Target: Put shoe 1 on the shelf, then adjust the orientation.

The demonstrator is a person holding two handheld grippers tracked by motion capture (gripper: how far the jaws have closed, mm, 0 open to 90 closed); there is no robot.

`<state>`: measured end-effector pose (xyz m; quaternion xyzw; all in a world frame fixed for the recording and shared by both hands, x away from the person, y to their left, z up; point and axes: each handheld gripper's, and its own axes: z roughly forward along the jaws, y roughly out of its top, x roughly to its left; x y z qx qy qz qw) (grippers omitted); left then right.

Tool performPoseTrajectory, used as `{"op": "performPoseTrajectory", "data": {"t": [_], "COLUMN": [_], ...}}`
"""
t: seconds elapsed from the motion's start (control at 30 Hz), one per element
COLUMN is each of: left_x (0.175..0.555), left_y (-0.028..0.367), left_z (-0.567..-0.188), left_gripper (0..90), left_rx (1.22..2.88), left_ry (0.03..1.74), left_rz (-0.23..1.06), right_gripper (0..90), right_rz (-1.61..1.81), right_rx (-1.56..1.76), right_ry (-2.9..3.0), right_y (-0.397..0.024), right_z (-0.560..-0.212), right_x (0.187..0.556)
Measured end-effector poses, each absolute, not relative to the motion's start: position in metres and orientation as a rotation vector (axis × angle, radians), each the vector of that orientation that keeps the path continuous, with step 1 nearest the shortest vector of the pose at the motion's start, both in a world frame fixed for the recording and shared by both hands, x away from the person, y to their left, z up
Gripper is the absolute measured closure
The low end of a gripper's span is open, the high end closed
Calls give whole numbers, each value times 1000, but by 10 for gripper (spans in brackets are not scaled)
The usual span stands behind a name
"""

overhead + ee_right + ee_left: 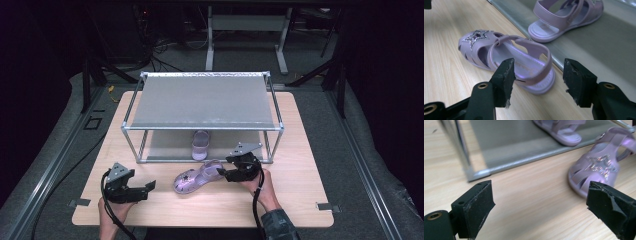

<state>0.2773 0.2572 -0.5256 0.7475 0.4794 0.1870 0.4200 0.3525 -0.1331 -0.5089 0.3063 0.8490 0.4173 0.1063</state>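
Sandal (197,177), the lilac one with a glittery star on the toe, lay on the wooden table (300,200) just in front of the metal rack (202,100), with its toe toward my left hand. My right gripper (225,174) was at its heel end. In the right gripper view, its jaws stood partly apart around the heel strap (536,75), one pad touching or almost touching the strap and the other clear of it, so I could not call it a grip. My left gripper (150,187) was near the toe but apart from it, with jaws wide and nothing between them except bare table. A second sandal (200,145) of the same kind lay on the lower shelf (165,145) of the rack, just behind the first one.
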Motion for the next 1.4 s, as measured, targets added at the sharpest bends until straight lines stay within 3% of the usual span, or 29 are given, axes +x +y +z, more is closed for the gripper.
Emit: {"op": "performPoseTrajectory", "data": {"t": [0.7,0.93,1.4], "left_x": [262,261,262], "left_y": [274,276,280], "left_z": [-534,-535,-535], "left_gripper": [57,54,34], "left_rx": [1845,1844,1841], "left_ry": [1224,1228,1231], "left_rz": [462,465,452], "right_gripper": [676,821,813], "right_rz": [1085,1064,951], "right_rx": [1017,1042,1296], "right_ry": [2547,2505,2440], "right_y": [-115,-115,-138], "right_z": [-520,-520,-510], "right_x": [370,360,323]}}
